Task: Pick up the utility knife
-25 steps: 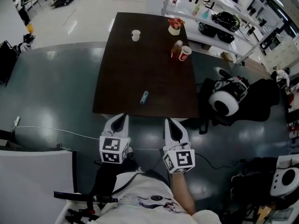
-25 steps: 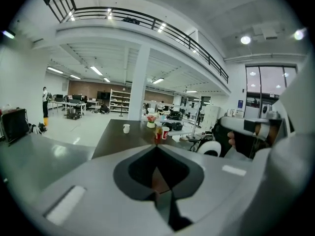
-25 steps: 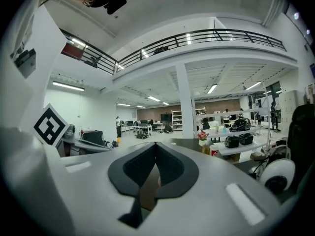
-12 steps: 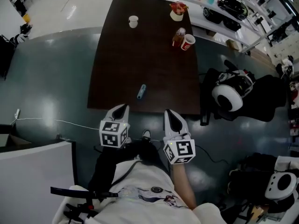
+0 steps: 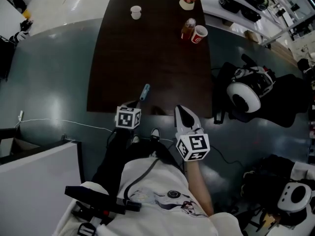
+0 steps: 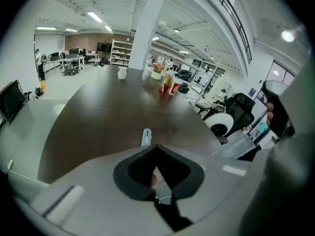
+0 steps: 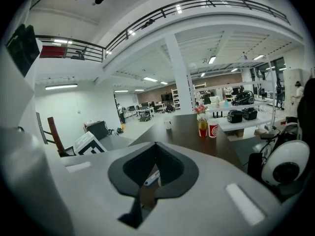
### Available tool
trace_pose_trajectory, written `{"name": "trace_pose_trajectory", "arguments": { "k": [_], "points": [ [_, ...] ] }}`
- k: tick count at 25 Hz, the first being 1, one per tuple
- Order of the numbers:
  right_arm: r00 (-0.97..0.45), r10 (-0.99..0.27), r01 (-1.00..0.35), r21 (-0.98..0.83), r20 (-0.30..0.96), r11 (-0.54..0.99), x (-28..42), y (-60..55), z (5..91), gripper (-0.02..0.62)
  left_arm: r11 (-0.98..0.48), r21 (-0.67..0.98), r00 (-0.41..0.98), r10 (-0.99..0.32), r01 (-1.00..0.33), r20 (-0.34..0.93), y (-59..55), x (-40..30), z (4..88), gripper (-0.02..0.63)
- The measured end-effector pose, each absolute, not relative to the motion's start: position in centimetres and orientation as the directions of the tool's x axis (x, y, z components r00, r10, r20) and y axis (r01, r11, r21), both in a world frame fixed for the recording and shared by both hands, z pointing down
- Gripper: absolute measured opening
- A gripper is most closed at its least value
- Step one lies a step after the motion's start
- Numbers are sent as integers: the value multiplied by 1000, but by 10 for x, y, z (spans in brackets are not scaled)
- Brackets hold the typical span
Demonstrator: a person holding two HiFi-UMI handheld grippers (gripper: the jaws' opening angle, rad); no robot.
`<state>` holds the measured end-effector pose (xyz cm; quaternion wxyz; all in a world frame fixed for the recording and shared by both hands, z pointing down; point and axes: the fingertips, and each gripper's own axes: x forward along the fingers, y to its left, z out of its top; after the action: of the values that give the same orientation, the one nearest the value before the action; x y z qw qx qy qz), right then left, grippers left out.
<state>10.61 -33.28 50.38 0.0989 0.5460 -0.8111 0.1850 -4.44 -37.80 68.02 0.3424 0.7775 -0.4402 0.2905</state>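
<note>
The utility knife [image 5: 144, 92], slim and light blue, lies on the dark brown table [image 5: 152, 58] near its front edge. My left gripper [image 5: 133, 104] is shut and empty, tilted down at the table's edge, just short of the knife and slightly left of it. In the left gripper view the knife [image 6: 146, 136] shows right beyond the closed tips of the left gripper [image 6: 157, 146]. My right gripper [image 5: 181, 110] hovers at the front edge to the knife's right, also shut and empty. In the right gripper view the knife [image 7: 151, 177] appears through the hollow below the tips of the right gripper [image 7: 155, 143].
At the table's far end stand a white cup [image 5: 135, 12], a flower pot [image 5: 187, 0], a bottle [image 5: 187, 28] and a red cup [image 5: 199, 34]. A black chair with a white round device [image 5: 243, 96] sits right of the table. A white cable [image 5: 59, 124] runs across the floor.
Both grippers have come forward and down to the table's front edge. The left one has tipped steeply downward and closed in on the knife. Both stay shut.
</note>
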Motion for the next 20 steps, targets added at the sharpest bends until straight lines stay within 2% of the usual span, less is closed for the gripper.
{"name": "trace_pose_trajectory", "arguments": {
  "k": [8,13,20],
  "points": [
    [-366,-728,-930,-206,579,304,101,-344,605,2,-360,257,398,-402,-897,825,-399,-48,730,-2],
    [-360,-676,-932,-220,642,288,102,-357,643,2,-368,250,389,-375,-896,841,-405,-46,743,0],
    [-379,-663,-925,-251,646,284,103,-354,646,2,-368,264,389,-320,-891,864,-405,-40,766,89]
  ]
}}
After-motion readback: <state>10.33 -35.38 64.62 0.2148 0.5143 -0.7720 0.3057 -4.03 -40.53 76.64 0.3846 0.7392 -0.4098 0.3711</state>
